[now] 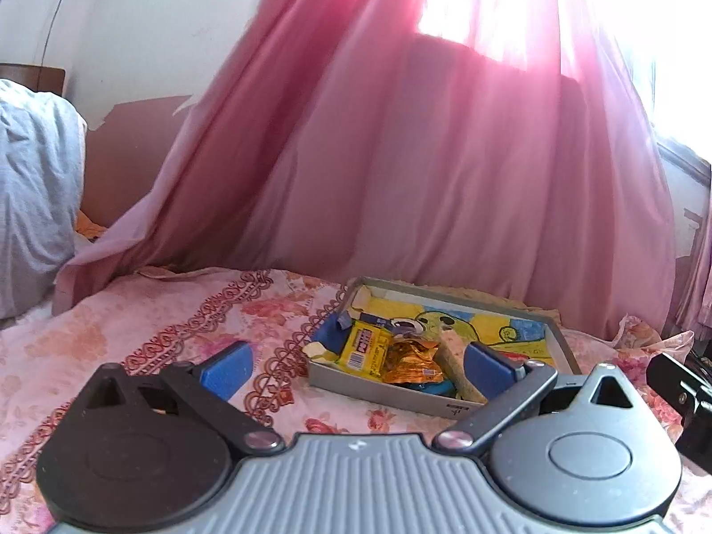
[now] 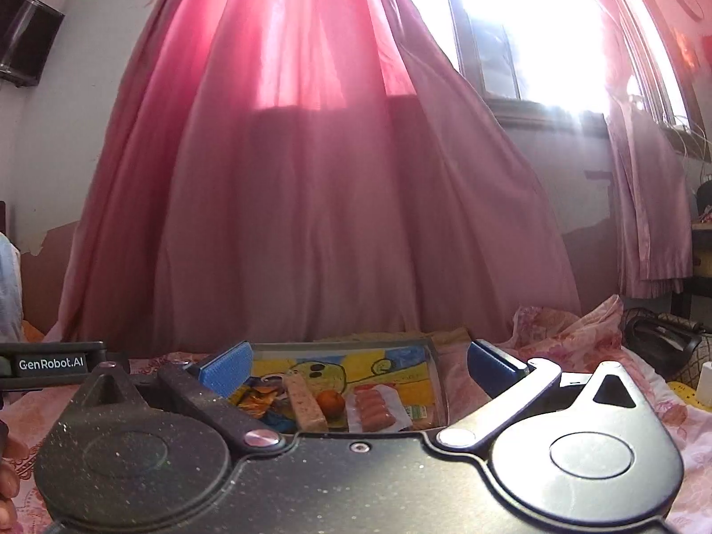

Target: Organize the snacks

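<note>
Spread fingers (image 1: 227, 374) short of tray (image 1: 378, 394)

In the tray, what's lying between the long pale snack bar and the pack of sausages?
A small orange fruit sits between the pale snack bar and the sausage pack, inside the tray. The right wrist view shows this.

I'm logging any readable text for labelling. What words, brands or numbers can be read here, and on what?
"GenRobot.AI": white letters on the black bar at the left edge of the right wrist view.
Yellow snack packet in the tray: print and barcode too blurred to read.
Tray's front wall: small mark, too small to read.
</note>
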Action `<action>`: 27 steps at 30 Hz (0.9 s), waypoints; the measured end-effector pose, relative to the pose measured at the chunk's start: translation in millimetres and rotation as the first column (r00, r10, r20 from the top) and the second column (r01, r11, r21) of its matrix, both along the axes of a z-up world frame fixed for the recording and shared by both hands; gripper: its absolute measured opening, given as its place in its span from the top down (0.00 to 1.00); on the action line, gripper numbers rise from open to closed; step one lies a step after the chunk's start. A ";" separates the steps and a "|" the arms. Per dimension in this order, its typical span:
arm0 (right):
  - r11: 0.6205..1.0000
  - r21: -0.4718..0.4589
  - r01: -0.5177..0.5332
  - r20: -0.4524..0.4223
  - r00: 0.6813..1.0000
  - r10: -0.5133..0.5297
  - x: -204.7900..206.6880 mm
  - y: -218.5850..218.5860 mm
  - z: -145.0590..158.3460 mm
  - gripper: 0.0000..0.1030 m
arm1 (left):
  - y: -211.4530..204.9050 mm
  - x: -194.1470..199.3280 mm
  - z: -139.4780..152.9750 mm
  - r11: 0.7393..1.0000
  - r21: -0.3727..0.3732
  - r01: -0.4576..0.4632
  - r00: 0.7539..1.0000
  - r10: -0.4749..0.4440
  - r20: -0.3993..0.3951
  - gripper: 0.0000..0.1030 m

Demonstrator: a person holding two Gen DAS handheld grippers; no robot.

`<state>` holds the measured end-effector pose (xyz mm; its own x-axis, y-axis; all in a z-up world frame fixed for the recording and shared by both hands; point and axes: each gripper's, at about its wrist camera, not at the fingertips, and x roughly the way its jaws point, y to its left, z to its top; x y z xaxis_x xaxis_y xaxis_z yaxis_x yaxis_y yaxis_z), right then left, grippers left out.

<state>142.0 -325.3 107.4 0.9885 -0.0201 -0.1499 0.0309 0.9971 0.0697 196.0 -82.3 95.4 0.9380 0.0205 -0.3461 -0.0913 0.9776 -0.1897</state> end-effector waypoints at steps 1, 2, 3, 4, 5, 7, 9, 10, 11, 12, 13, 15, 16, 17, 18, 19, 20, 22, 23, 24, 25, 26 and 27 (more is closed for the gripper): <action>1.000 -0.002 -0.002 0.009 1.000 0.002 -3.7 0.9 1.7 0.01 | 1.1 -2.7 1.9 1.000 0.000 -0.003 1.000 0.003 0.005 0.00; 1.000 -0.003 -0.004 0.014 1.000 0.004 -6.8 1.1 3.2 0.01 | 1.8 -4.7 3.6 1.000 0.002 -0.005 1.000 0.005 0.008 0.00; 1.000 -0.005 -0.007 0.019 1.000 0.007 -10.4 1.5 4.8 0.01 | 2.3 -7.7 5.1 1.000 0.003 -0.006 1.000 0.006 0.012 0.00; 1.000 -0.007 -0.009 0.021 1.000 0.009 -12.8 2.2 6.1 0.01 | 2.8 -9.8 6.2 1.000 0.005 -0.007 1.000 0.007 0.016 0.00; 1.000 -0.009 -0.011 0.023 1.000 0.011 -15.8 2.6 7.1 0.01 | 3.0 -12.3 7.4 1.000 0.008 -0.009 1.000 0.009 0.019 0.00; 1.000 -0.010 -0.014 0.023 1.000 0.014 -20.3 2.7 8.3 0.01 | 3.7 -18.3 8.6 1.000 0.008 -0.014 1.000 0.014 0.026 0.00; 1.000 -0.013 -0.015 0.022 1.000 0.015 -25.9 2.2 9.0 0.01 | 3.6 -25.8 8.4 1.000 0.010 -0.022 0.999 0.022 0.030 0.00; 1.000 -0.015 -0.015 0.021 1.000 0.015 -28.7 2.2 9.2 0.01 | 3.3 -29.6 8.0 1.000 0.014 -0.025 0.999 0.025 0.033 0.00; 1.000 -0.018 -0.015 0.020 1.000 0.016 -32.4 1.6 9.1 0.01 | 2.8 -33.6 7.7 0.999 0.019 -0.026 0.999 0.026 0.035 0.00; 1.000 -0.022 -0.015 0.019 1.000 0.015 -34.9 1.9 9.4 0.01 | 2.6 -38.8 7.0 0.999 0.022 -0.026 0.999 0.025 0.040 0.00; 1.000 -0.026 -0.014 0.016 1.000 0.014 -37.7 1.8 9.6 0.01 | 2.2 -43.7 6.4 0.999 0.025 -0.023 0.999 0.022 0.044 0.00; 0.999 -0.037 -0.016 0.013 1.000 0.017 -44.9 2.9 9.2 0.01 | 1.7 -51.8 3.9 0.999 0.033 -0.018 0.999 0.016 0.048 0.00; 0.999 -0.042 -0.019 0.012 1.000 0.020 -48.4 3.9 8.9 0.01 | 1.7 -55.8 2.5 0.999 0.037 -0.014 0.999 0.012 0.050 0.00; 0.999 -0.044 -0.022 0.008 1.000 0.022 -52.1 4.6 8.6 0.01 | 2.1 -59.3 1.1 0.999 0.039 -0.011 0.999 0.009 0.049 0.00; 0.999 -0.044 -0.024 0.006 1.000 0.025 -55.9 5.1 8.2 0.01 | 2.5 -62.7 -0.5 0.999 0.040 -0.009 0.999 0.007 0.044 0.00; 0.999 -0.042 -0.026 0.004 1.000 0.026 -59.7 5.5 7.7 0.01 | 2.9 -65.4 -1.5 0.999 0.038 -0.008 0.999 0.007 0.041 0.00; 0.999 -0.042 -0.027 0.002 1.000 0.027 -63.2 5.8 7.0 0.01 | 4.2 -68.0 -2.5 0.999 0.034 -0.008 0.999 0.007 0.039 0.00; 0.999 -0.042 -0.027 -0.002 1.000 0.027 -70.2 7.9 5.8 0.01 | 7.4 -74.5 -4.8 1.000 0.025 -0.011 0.999 0.010 0.039 0.00; 0.999 -0.042 -0.028 -0.005 1.000 0.028 -73.7 8.8 4.8 0.01 | 9.0 -77.0 -5.8 1.000 0.024 -0.010 0.999 0.010 0.037 0.00; 0.999 -0.045 -0.030 -0.007 1.000 0.029 -77.0 9.8 3.7 0.01 | 10.9 -79.5 -7.0 1.000 0.023 -0.010 0.999 0.009 0.032 0.00; 0.998 -0.047 -0.030 -0.009 1.000 0.030 -79.7 10.6 2.9 0.01 | 12.6 -81.8 -8.3 1.000 0.022 -0.010 1.000 0.009 0.028 0.00; 0.998 -0.048 -0.030 -0.013 0.999 0.029 -82.4 11.5 1.7 0.01 | 14.2 -84.0 -9.7 1.000 0.021 -0.009 1.000 0.008 0.024 0.00; 0.999 -0.045 -0.030 -0.018 0.999 0.029 -84.5 12.1 0.6 0.01 | 15.6 -87.0 -11.0 1.000 0.023 -0.007 1.000 0.006 0.022 0.00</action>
